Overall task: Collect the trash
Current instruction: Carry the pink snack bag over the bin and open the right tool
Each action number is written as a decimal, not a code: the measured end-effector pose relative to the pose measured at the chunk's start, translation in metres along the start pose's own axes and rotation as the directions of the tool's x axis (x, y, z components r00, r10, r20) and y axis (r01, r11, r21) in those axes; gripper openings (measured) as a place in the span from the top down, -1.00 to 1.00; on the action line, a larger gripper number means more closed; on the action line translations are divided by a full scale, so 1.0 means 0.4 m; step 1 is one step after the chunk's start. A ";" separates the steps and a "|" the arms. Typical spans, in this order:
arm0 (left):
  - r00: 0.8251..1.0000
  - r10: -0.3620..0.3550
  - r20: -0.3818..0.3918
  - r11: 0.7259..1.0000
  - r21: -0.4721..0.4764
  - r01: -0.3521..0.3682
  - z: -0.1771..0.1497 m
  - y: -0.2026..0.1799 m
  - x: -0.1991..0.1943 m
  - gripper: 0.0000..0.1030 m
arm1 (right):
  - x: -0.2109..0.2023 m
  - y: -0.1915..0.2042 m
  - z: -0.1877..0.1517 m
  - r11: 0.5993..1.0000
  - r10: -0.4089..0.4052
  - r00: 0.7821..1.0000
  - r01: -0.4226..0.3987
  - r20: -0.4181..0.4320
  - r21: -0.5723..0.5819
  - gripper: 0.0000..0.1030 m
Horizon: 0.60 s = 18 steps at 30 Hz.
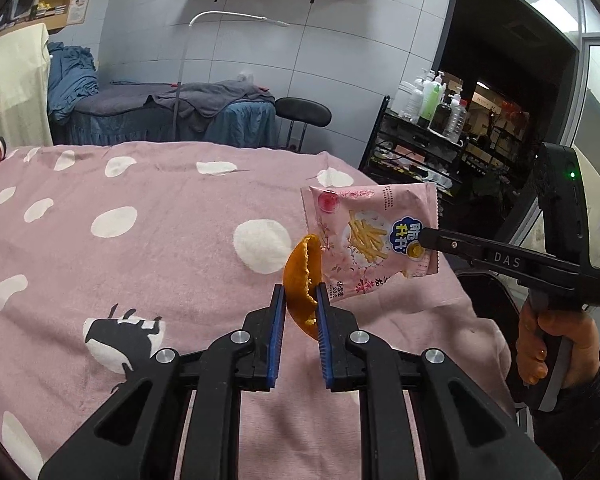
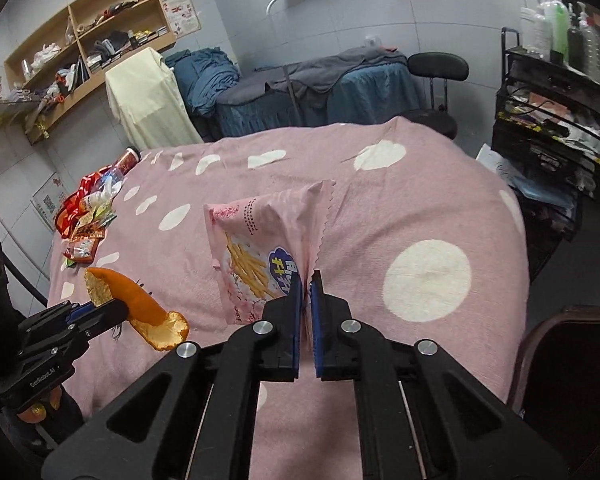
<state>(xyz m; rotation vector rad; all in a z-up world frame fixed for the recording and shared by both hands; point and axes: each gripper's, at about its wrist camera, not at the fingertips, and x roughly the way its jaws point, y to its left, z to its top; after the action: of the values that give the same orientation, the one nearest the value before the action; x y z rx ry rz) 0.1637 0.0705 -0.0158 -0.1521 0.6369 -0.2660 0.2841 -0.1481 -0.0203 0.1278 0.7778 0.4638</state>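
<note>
My left gripper (image 1: 301,294) is shut on a curved orange peel (image 1: 302,276) and holds it above the pink spotted bedspread (image 1: 140,240). The peel also shows in the right wrist view (image 2: 140,304), held by the left gripper (image 2: 112,308). My right gripper (image 2: 307,280) is shut on a pink snack bag (image 2: 256,248) with fries printed on it, held by its edge above the bed. In the left wrist view the bag (image 1: 364,236) hangs from the right gripper (image 1: 424,242) just right of the peel.
A heap of wrappers, a red bag and a bottle (image 2: 90,208) lies at the bed's far left. A dark bin (image 2: 572,360) stands at the bed's right side. A black cart with bottles (image 2: 552,80), a stool (image 2: 436,72) and a blue bed (image 2: 300,88) stand beyond.
</note>
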 end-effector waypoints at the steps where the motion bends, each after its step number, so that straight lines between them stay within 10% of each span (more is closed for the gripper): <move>1: 1.000 -0.010 0.006 1.000 0.008 0.010 0.003 -0.014 -0.002 0.70 | -0.028 -0.010 -0.005 1.000 -0.010 1.000 0.010 0.020 0.011 0.89; 18: 0.976 -0.215 0.018 0.968 0.135 0.211 0.016 -0.272 0.012 0.70 | -0.390 -0.257 -0.149 0.933 -0.297 0.935 0.242 0.191 0.268 0.88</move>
<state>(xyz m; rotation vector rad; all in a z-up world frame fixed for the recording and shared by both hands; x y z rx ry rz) 0.1499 -0.0344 0.0106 -0.0974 0.5686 -0.5112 0.1826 -0.3130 0.0096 0.2911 0.6099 0.0861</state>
